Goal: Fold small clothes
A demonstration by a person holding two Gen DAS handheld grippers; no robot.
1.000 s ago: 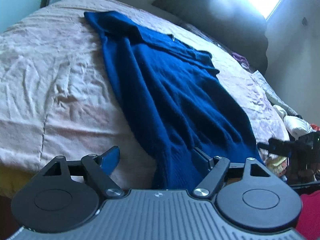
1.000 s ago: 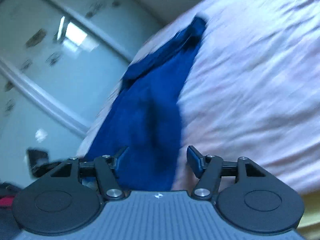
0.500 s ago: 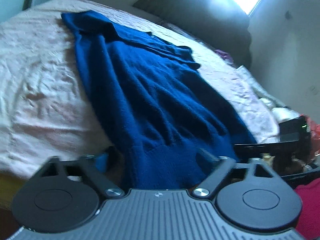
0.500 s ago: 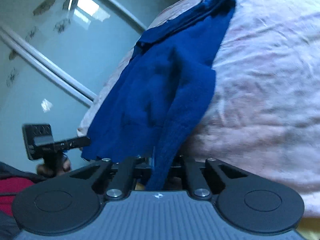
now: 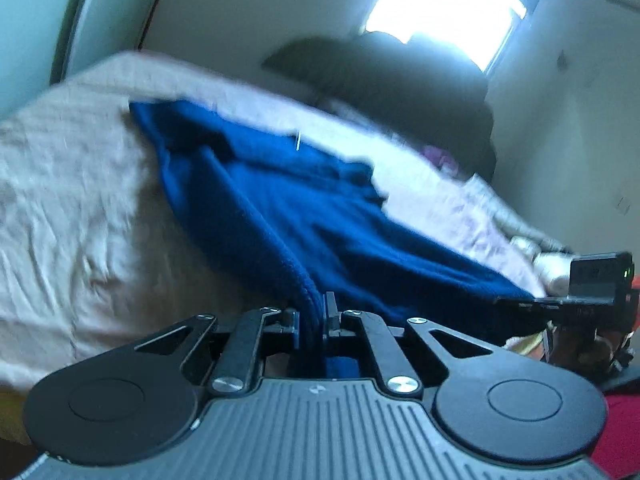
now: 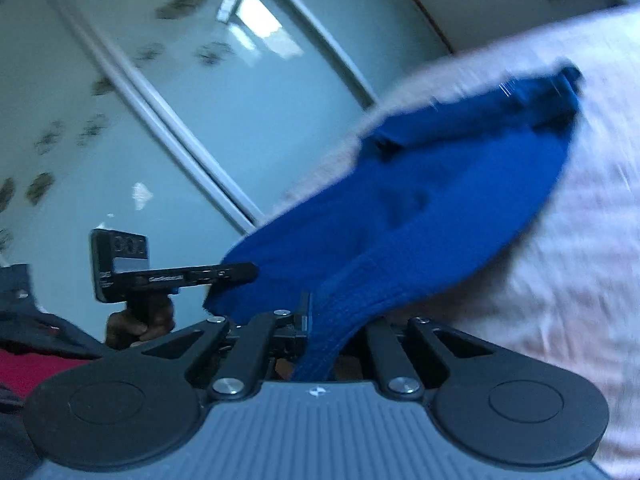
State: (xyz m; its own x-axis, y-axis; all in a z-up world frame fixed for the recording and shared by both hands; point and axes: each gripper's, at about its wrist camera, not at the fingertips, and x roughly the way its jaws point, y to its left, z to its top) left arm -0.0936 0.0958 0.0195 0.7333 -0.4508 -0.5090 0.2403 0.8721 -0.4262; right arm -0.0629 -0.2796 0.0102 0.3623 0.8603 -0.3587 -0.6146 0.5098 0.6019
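A dark blue knit garment (image 5: 304,216) lies lengthwise on the pink bed sheet (image 5: 72,208). My left gripper (image 5: 313,320) is shut on the garment's near hem, and the cloth rises from the bed to its jaws. My right gripper (image 6: 320,320) is shut on the hem at the other corner of the garment (image 6: 420,208). The near end is lifted and stretched between the two grippers. The right gripper shows at the right in the left wrist view (image 5: 576,292). The left gripper shows at the left in the right wrist view (image 6: 160,268).
A dark headboard or pillows (image 5: 400,80) sit at the bed's far end under a bright window (image 5: 444,0). Loose clothes (image 5: 552,256) lie at the bed's right edge. A pale glass sliding wardrobe door (image 6: 160,100) stands behind the bed. Red fabric (image 6: 32,368) is at lower left.
Both grippers went from open to shut on the garment's near hem, right before left. The near end has since been lifted off the bed and the views tilted up.
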